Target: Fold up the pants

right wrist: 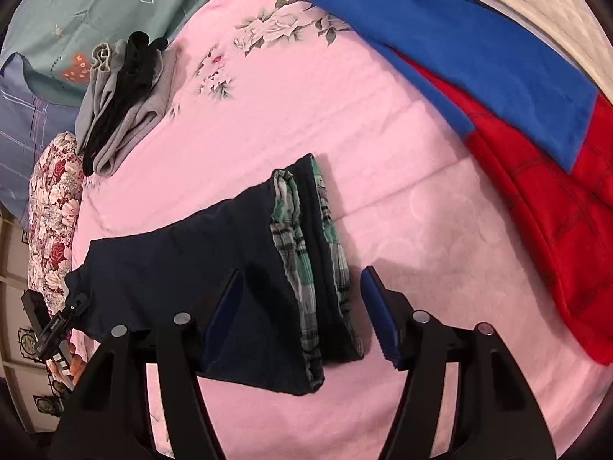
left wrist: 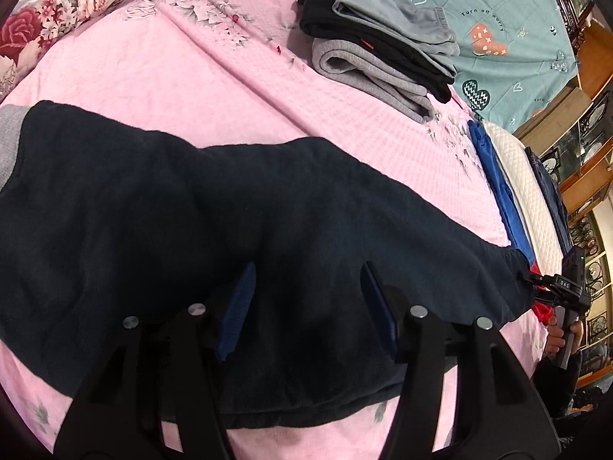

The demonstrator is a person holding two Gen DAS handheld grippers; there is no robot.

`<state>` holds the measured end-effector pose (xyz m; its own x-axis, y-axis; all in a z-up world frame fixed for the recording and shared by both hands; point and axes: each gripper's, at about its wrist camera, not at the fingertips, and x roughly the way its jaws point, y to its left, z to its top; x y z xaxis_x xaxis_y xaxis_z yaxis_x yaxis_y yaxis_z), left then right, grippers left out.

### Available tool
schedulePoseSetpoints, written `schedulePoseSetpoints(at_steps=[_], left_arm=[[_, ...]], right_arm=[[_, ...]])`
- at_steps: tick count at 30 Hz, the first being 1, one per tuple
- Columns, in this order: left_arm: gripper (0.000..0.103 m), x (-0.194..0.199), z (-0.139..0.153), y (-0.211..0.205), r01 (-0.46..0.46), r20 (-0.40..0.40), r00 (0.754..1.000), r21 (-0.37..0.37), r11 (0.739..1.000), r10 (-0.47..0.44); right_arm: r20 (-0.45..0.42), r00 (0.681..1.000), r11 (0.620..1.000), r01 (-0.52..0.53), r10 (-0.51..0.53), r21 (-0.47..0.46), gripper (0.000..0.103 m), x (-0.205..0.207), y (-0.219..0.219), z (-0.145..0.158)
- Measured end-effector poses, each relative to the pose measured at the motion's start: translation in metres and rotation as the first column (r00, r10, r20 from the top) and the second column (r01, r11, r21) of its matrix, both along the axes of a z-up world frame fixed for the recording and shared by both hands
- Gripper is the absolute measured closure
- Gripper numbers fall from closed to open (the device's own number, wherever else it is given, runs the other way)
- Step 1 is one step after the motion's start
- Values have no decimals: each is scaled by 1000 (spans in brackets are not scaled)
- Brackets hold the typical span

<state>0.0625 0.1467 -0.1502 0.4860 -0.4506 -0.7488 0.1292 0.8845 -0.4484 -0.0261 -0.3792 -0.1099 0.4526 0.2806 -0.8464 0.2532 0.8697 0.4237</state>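
Observation:
Dark navy pants (left wrist: 230,222) lie flat across the pink bedsheet (left wrist: 191,76), reaching from left to right. My left gripper (left wrist: 306,306) is open just above their middle. In the right wrist view the pants (right wrist: 191,268) show their waist end, with a green plaid lining (right wrist: 295,237) at the opening. My right gripper (right wrist: 302,318) is open over that waist end, one finger on each side. The right gripper (left wrist: 536,287) also shows in the left wrist view at the pants' far right end. The left gripper (right wrist: 72,303) shows in the right wrist view at the far end.
A stack of folded grey and black clothes (left wrist: 383,46) sits at the back of the bed. Blue (right wrist: 459,50) and red (right wrist: 536,211) garments lie at the bed's right side. A floral pillow (left wrist: 57,11) and a teal quilt (left wrist: 498,19) lie behind.

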Motion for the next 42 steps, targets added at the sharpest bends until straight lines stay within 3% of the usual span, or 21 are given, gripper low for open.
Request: schedulePoseSetpoints(at_steps=[2,4,6,8,10,13,16,19,21,23,26,31,42], left_arm=[[44,0,0,2,-2,0,1000,-19,1000,2],[44,0,0,3,-8,-3,1000,-34,999,8],[44,0,0,3,-18,-9,1000,-35,999,18],[46,-2,3,0,-40,-18,999,-19,999,39],[47,-6,11,-13,-29,-33,999,-4,1000,29],[49,-16,32,-47,56,-6,998,-24,998,-56],[49,-20,54,-105,166,2,986,-10,986,-166],[50,-14,52,-166,262,-36,964,-6,965,-262],[82,-9,43,-204,321,-70,945,-7,947,-321],[92,-7,31,-242,379,-103,921,10,925,-376],[97,-11,16,-290,430,-120,899,63,900,-421],[97,-15,4,-318,427,-78,904,138,893,-420],[97,-10,10,-287,388,-63,921,69,919,-384]], right_arm=[[22,999,995,-32,30,90,38,3,0,-2],[43,998,991,-43,38,128,45,5,1,-3],[39,999,986,-27,20,163,86,8,-1,-10],[67,998,984,-14,2,177,89,7,-3,-12],[105,994,988,-21,5,156,90,4,-1,-7],[186,983,992,-33,10,122,90,1,0,1],[246,969,993,-42,13,114,90,0,-1,4],[278,960,994,-55,28,90,90,-1,0,6],[262,965,995,-51,28,82,90,1,0,0],[244,969,996,-46,25,82,90,2,-1,-6],[246,969,995,-49,26,85,90,2,-2,-7],[253,967,996,-59,39,71,90,3,-2,-6],[239,970,996,-54,35,72,90,4,-1,-10]])
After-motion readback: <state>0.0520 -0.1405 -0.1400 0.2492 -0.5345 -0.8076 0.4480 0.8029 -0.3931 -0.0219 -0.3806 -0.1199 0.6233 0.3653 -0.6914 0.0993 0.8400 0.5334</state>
